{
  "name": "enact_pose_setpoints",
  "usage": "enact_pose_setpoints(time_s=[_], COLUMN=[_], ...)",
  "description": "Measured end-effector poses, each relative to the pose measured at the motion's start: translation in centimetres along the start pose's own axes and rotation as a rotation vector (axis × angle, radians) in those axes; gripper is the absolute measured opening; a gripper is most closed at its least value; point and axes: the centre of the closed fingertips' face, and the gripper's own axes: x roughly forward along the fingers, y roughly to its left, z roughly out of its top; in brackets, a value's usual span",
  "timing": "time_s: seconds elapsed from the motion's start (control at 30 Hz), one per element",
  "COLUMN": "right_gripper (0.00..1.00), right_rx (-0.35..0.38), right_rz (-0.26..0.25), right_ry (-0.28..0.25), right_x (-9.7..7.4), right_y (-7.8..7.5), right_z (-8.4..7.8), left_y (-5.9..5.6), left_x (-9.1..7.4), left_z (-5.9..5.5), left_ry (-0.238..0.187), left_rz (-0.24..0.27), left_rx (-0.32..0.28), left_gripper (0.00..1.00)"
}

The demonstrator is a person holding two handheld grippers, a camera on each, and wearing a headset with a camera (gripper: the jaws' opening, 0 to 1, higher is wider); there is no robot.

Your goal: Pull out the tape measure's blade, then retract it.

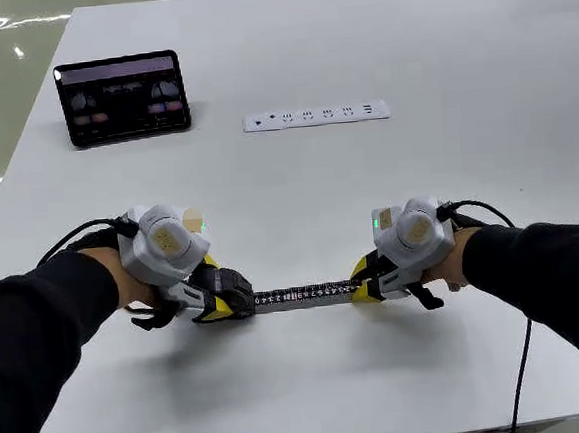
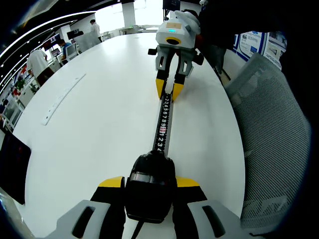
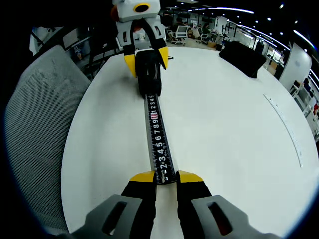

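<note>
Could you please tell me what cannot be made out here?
End hook of the blade: pinched inside the right hand-held gripper, right gripper view.
Sides of the tape measure case: covered by the left hand-held gripper, left gripper view.
Screen of the tablet: too small to read, head view.
Markings on the white strip: too small, head view.

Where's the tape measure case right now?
Head view, lower left: the tape measure case is clamped in the left tongs low over the white table, its blade running to the right tongs.

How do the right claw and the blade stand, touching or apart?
Touching. The right gripper view shows the right claw pinching the blade at its end from both sides.
</note>
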Motion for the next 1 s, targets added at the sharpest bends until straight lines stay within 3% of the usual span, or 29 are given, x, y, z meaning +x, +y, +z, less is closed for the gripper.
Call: enact_pose_setpoints(time_s=[1.0], right_gripper=[0.11], right_rx=[0.021], right_rz=[-0.010], right_ry=[0.018], right_x=[-1.0], right_y=[-0.4], right_z=[-1.5], left_y=[-0.1], left_x=[-0.3], left_z=[0.1], left_ry=[-0.006], left_rz=[0.007], left_rx=[-0.008], left_gripper=[0.33])
